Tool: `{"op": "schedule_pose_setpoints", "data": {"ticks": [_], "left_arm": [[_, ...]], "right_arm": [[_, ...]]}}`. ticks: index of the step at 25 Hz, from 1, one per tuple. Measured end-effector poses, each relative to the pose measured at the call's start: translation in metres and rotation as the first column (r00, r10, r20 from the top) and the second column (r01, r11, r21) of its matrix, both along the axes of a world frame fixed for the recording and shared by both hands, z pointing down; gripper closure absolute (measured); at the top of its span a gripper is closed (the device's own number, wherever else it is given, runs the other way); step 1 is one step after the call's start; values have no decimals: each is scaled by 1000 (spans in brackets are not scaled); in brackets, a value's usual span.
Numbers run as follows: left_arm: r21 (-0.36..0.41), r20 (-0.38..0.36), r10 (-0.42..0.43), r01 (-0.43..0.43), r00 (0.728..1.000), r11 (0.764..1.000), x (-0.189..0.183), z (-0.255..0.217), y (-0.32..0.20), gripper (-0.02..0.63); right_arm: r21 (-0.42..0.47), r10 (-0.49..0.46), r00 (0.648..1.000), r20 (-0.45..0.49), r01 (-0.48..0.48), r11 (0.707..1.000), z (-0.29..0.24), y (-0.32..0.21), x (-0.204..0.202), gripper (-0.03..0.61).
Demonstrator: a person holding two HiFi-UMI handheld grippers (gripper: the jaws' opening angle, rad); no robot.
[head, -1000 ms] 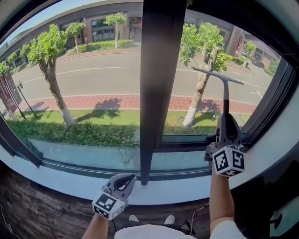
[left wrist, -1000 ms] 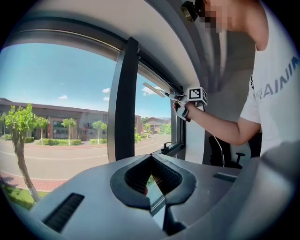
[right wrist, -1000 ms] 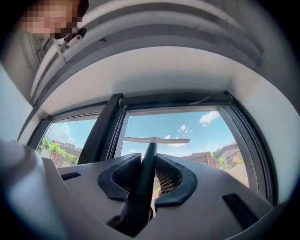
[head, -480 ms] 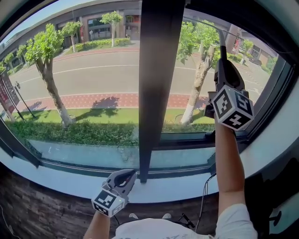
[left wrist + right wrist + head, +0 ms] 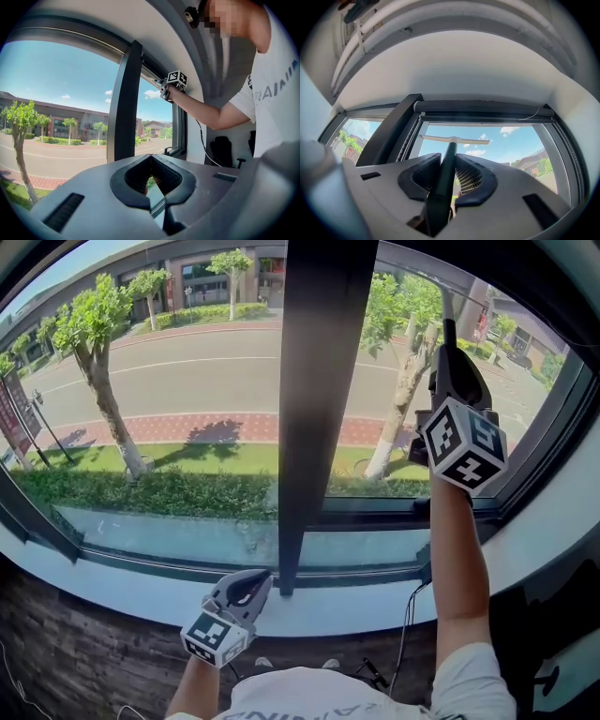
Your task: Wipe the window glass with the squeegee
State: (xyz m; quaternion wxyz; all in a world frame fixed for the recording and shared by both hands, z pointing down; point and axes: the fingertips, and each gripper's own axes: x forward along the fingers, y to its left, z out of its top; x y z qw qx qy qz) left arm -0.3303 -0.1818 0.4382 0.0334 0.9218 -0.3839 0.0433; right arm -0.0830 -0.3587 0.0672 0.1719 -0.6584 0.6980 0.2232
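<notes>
The squeegee's dark handle [image 5: 443, 183] runs up between my right gripper's [image 5: 449, 165] jaws, which are shut on it. Its pale blade [image 5: 454, 139] lies level against the right window pane [image 5: 506, 145], just under the top frame. In the head view my right gripper [image 5: 451, 357] is raised high at the right pane [image 5: 394, 399], with the squeegee handle [image 5: 448, 329] pointing up from it. My left gripper [image 5: 251, 583] rests low by the white sill [image 5: 141, 585], shut with nothing in it. In the left gripper view its jaws [image 5: 151, 161] meet at the tips.
A wide dark mullion [image 5: 319, 381] splits the window into the left pane [image 5: 169, 381] and the right pane. Dark frame bars run along the bottom [image 5: 375, 521] and right side [image 5: 553, 418]. A cable [image 5: 408, 615] hangs under the right forearm.
My right gripper has lifted the squeegee from the lower part of the right pane up to its top edge. The left gripper has stayed by the sill.
</notes>
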Motion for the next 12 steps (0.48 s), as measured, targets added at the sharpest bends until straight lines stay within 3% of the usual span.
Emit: {"op": "schedule_pose_setpoints", "data": {"ticks": [12], "left_arm": [[-6, 0, 30, -30, 1000, 1000, 15, -2, -1, 597]], "right_arm": [[-60, -14, 1000, -22, 12, 998, 56, 4, 3, 479]]}}
